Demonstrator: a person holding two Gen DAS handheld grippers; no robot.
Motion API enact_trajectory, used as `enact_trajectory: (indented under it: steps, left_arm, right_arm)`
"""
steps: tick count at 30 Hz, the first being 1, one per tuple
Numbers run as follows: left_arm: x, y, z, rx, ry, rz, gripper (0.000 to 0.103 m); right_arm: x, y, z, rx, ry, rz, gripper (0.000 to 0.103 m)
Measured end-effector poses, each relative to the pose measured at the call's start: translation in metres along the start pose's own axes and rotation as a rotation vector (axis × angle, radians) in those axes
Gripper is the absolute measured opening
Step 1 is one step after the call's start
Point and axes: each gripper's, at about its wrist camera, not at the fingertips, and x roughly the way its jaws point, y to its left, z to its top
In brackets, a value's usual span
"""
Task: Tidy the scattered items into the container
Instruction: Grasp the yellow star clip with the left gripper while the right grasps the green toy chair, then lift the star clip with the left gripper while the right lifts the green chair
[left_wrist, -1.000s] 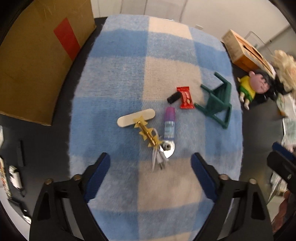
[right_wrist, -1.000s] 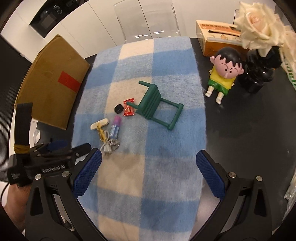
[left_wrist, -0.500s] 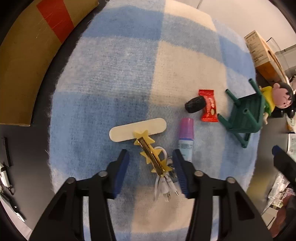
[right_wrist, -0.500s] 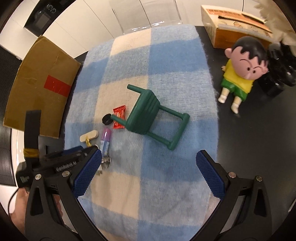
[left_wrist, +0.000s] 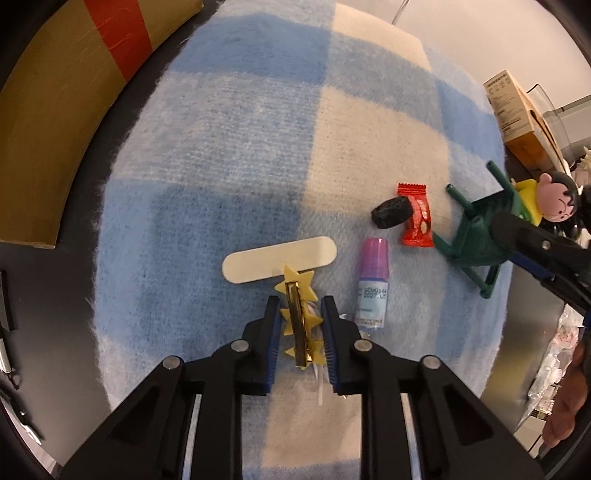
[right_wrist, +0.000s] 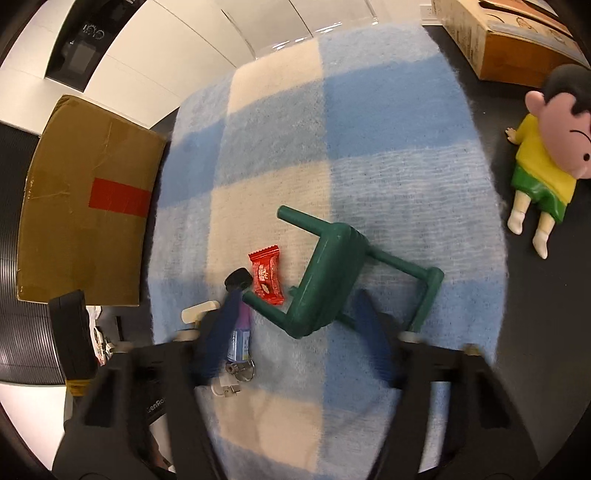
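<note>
My left gripper (left_wrist: 300, 314) has its jaws closed in around a gold star hair clip (left_wrist: 298, 325) lying on the blue-and-cream checked blanket (left_wrist: 229, 140). Beside it lie a cream flat stick (left_wrist: 279, 258), a purple-capped tube (left_wrist: 373, 288), a black cap (left_wrist: 390, 217), a red candy wrapper (left_wrist: 415, 218) and a toppled green toy chair (left_wrist: 476, 236). My right gripper (right_wrist: 295, 332) is open and blurred, straddling the green chair (right_wrist: 332, 273). The cardboard box (right_wrist: 81, 206) stands at the left.
A cartoon boy figurine (right_wrist: 546, 147) lies on the black table to the right. A tan carton (right_wrist: 509, 40) is at the back right. A white cable plug and key ring (right_wrist: 236, 380) lie by the tube. The blanket's far half is bare.
My left gripper has moved forward and narrowed its jaws around the star hair clip. My right gripper has moved in and narrowed towards the green chair.
</note>
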Motion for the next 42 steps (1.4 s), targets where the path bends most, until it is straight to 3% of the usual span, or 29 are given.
enact_trajectory:
  steps: [1, 2, 11, 26, 42]
  left_arm:
    - [-0.001, 0.001, 0.000, -0.002, 0.001, -0.004, 0.021]
    - [-0.002, 0.002, -0.001, -0.003, -0.001, -0.006, 0.021]
    - [-0.027, -0.001, -0.003, 0.007, -0.030, -0.027, 0.021]
    - [-0.103, -0.022, -0.017, 0.054, -0.117, -0.092, 0.021]
    - [-0.197, -0.023, -0.086, 0.115, -0.227, -0.144, 0.021]
  right_arm:
    - [-0.001, 0.001, 0.000, -0.004, 0.000, -0.006, 0.023]
    - [-0.002, 0.001, 0.000, -0.005, 0.000, -0.012, 0.020]
    - [-0.026, -0.005, -0.005, 0.022, -0.023, -0.025, 0.012]
    - [-0.114, 0.023, -0.037, 0.012, -0.128, -0.036, 0.012]
    - [-0.189, 0.085, -0.122, -0.081, -0.196, -0.050, 0.012]
